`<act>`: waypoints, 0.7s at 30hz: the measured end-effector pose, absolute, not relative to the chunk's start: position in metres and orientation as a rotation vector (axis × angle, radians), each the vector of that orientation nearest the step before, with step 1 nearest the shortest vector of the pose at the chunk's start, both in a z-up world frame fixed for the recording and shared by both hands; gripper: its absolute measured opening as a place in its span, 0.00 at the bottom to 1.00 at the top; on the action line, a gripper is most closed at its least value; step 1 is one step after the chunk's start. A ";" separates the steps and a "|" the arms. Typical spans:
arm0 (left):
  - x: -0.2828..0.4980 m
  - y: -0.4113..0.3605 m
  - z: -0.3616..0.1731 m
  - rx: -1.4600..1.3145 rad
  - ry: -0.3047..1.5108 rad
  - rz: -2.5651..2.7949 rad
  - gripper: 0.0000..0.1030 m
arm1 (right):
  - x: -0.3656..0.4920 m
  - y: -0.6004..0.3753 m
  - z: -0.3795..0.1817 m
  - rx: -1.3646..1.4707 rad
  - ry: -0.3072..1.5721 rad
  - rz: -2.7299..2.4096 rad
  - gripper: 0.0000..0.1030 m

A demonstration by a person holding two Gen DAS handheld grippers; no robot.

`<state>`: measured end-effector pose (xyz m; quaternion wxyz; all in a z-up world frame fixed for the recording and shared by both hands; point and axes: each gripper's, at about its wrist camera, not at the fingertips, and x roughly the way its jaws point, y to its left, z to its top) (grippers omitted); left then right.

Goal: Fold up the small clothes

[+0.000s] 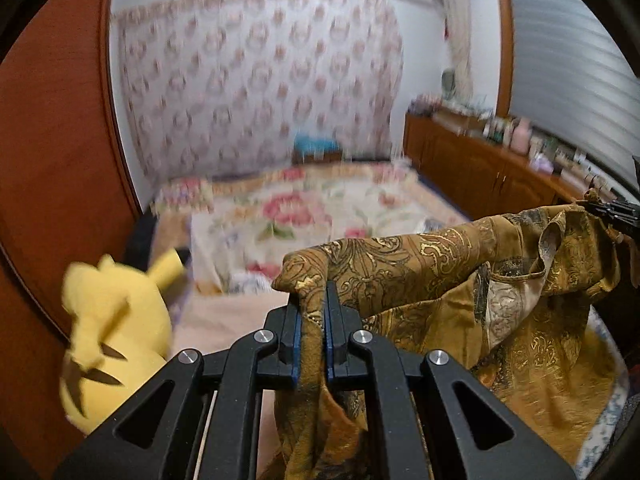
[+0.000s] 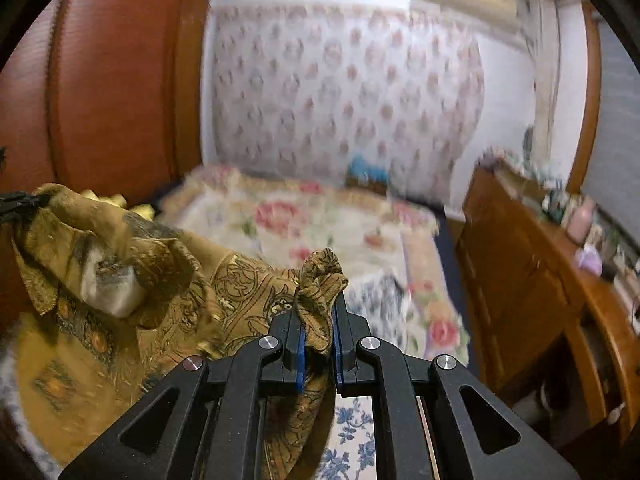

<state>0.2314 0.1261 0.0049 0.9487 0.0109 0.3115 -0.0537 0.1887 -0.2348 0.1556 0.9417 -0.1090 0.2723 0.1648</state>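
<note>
A small brown garment with gold paisley print (image 1: 440,276) hangs stretched between my two grippers above the bed. My left gripper (image 1: 314,300) is shut on one bunched corner of it. My right gripper (image 2: 318,308) is shut on the other corner, which pokes up above the fingertips. The garment (image 2: 168,280) sags to the left in the right wrist view, its pale lining showing. The right gripper's tip shows at the far right of the left wrist view (image 1: 612,210), and the left gripper's tip shows at the far left of the right wrist view (image 2: 20,202).
A bed with a floral cover (image 1: 304,208) lies ahead. A yellow plush toy (image 1: 112,336) sits at the left by a wooden headboard (image 1: 52,160). A wooden cabinet (image 2: 540,280) with bottles stands at the right. A blue-flowered cloth (image 2: 352,432) lies below.
</note>
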 end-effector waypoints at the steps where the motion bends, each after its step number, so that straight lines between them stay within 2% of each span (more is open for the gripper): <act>1: 0.238 0.123 -0.007 0.021 0.656 -0.111 0.09 | 0.201 -0.233 0.141 -0.213 0.592 0.329 0.09; 5: 0.261 0.119 -0.034 0.022 0.701 -0.113 0.09 | 0.240 -0.217 0.109 -0.215 0.686 0.316 0.09; 9: 0.267 0.116 -0.040 0.047 0.723 -0.109 0.09 | 0.257 -0.210 0.118 -0.206 0.719 0.322 0.10; 12: 0.268 0.111 -0.041 0.054 0.738 -0.123 0.15 | 0.265 -0.225 0.120 -0.205 0.728 0.307 0.11; 16: 0.266 0.116 -0.043 0.027 0.748 -0.158 0.32 | 0.266 -0.217 0.107 -0.190 0.725 0.304 0.18; 21: 0.256 0.115 -0.043 0.006 0.761 -0.197 0.49 | 0.275 -0.221 0.089 -0.209 0.690 0.298 0.43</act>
